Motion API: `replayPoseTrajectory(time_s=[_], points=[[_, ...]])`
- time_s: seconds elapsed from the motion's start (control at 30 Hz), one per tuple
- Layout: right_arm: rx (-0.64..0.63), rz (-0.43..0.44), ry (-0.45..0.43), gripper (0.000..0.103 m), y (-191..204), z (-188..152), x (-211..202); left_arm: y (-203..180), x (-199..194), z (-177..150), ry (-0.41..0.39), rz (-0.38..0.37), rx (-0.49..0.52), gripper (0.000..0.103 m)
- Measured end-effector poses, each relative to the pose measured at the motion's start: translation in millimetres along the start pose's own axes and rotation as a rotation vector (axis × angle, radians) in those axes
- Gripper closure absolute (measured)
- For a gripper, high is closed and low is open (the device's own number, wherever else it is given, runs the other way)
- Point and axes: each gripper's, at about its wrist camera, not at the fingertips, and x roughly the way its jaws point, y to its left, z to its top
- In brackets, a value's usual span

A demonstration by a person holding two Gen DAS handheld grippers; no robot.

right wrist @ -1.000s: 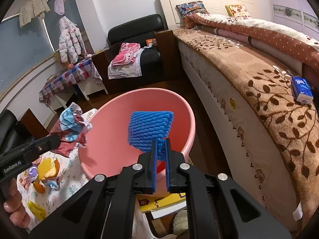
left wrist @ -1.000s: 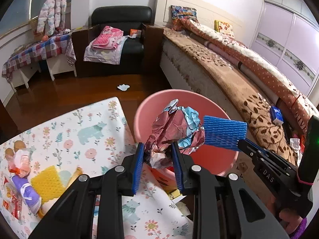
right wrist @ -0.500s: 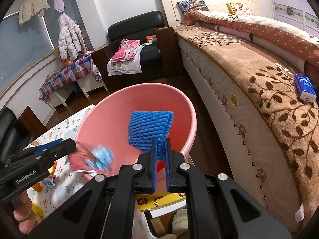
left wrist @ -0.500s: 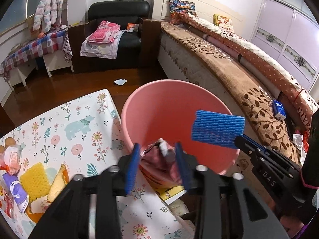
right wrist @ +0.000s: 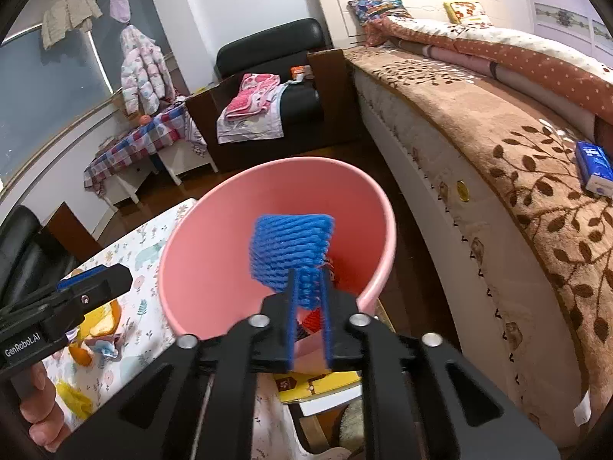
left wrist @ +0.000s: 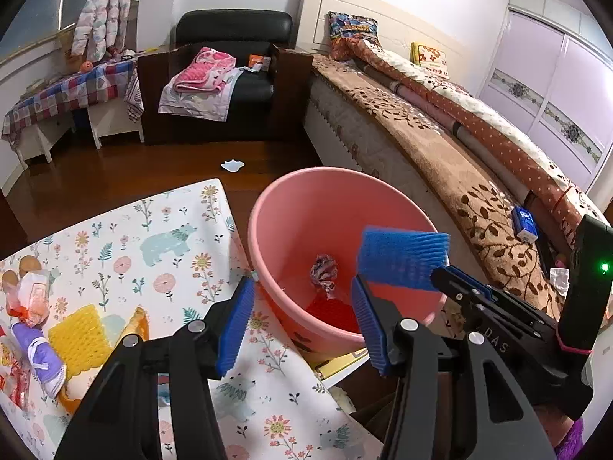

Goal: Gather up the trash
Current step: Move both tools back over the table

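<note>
In the left wrist view, the left gripper [left wrist: 302, 322] stood with its jaws spread wide and nothing between them, poised over the near rim of the pink bin [left wrist: 268, 207]. A crumpled wrapper [left wrist: 323, 270] lay inside the bin, toward its floor, at about 12 o'clock from the open jaws. At 2 o'clock from them, the right gripper [left wrist: 440, 274] held a blue foam net [left wrist: 402, 257] over the bin's right side. On the floral table cover [left wrist: 164, 245], at 9 o'clock from the left gripper, a yellow foam net [left wrist: 78, 335] and other wrappers remained to be collected; what each one was could not be made out. In the right wrist view, the right gripper [right wrist: 308, 291] was clamped on the lower edge of the blue foam net [right wrist: 291, 253], which stood up above the jaws and over the mouth of the pink bin [right wrist: 387, 245]. The left gripper [right wrist: 97, 281] appeared at 9 o'clock, beside the bin's left rim. The step in hand was judged to be the release of the net. To do it well, the net should be kept inside the rim line, clear of the wall at 3 o'clock, and the jaws opened fully, since light foam mesh could cling to the ribbed pads. The left gripper should be kept clear of the fall.
</note>
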Motion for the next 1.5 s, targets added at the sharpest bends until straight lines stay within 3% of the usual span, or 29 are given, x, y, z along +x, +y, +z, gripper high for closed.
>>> replayPoseTrajectory(time_s=[0.03,0.1,0.5,0.93,1.27,1.5], points=[[-0.002,0.002,-0.005,0.071,1,0,-1,1,-2,0,-0.003,-0.001,-0.003,0.051],[-0.009,0.010,-0.013,0.070,5,0,-4,4,-7,1,-0.012,-0.003,-0.011,0.051],[-0.082,0.096,-0.050,0.070,32,-7,-30,34,-68,4,-0.107,0.015,-0.064,0.050],[-0.134,0.214,-0.034,0.070,69,-24,-49,102,-155,-40,-0.164,0.146,-0.126,0.048],[-0.175,0.254,0.007,0.070,94,-40,-49,155,-184,-95,-0.122,0.241,-0.212,0.048],[-0.209,0.276,0.035,0.070,109,-50,-45,169,-163,-123,-0.043,0.211,-0.306,0.048]])
